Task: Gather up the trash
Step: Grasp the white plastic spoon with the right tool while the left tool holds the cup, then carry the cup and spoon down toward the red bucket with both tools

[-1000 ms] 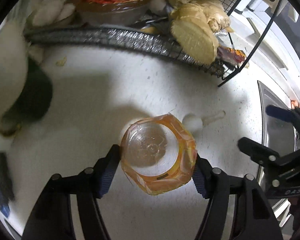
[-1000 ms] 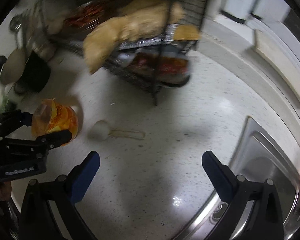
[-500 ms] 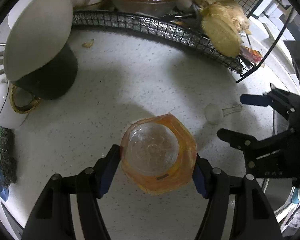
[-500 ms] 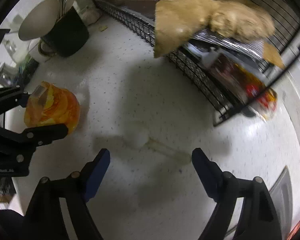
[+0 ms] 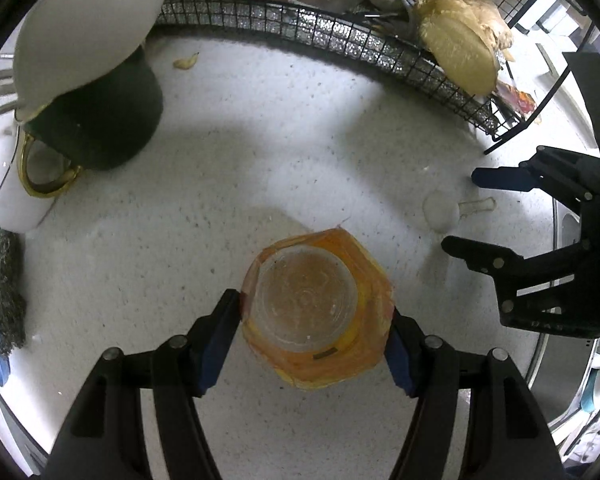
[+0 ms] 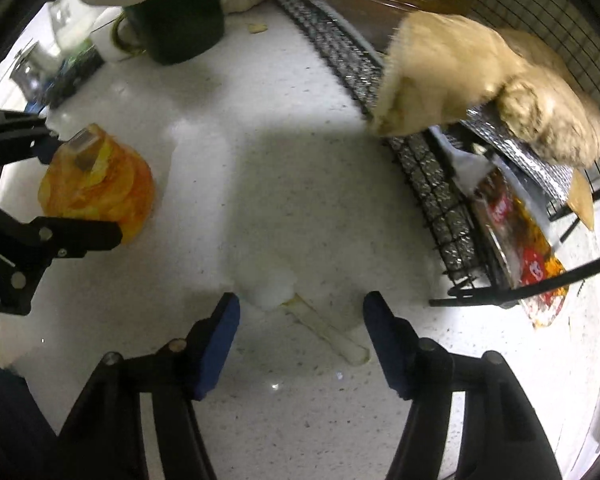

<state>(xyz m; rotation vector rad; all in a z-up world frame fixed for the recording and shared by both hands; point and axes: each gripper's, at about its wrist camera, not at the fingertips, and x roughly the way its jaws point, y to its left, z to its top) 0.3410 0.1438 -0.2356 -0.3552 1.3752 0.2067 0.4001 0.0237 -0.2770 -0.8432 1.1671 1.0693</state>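
My left gripper (image 5: 314,322) has its blue-padded fingers (image 5: 220,336) clamped on the orange-wrapped clear plastic cup (image 5: 314,312), low centre of frame above the white speckled desk (image 5: 228,184). My right gripper (image 6: 300,316) is closing, fingers half apart, straddling the small clear plastic spoon (image 6: 300,308) lying there, not pinching it.

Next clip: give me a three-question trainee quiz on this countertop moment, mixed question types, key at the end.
1. True or false: the left tongs grip the orange-wrapped plastic cup.
2. What lies between the right tongs, whose jaws are closing?
A) small white spoon
B) green mug
C) sponge
3. Fill in: the ginger root rests on the wire ____.

Key: 1 true; 2 A; 3 rack.
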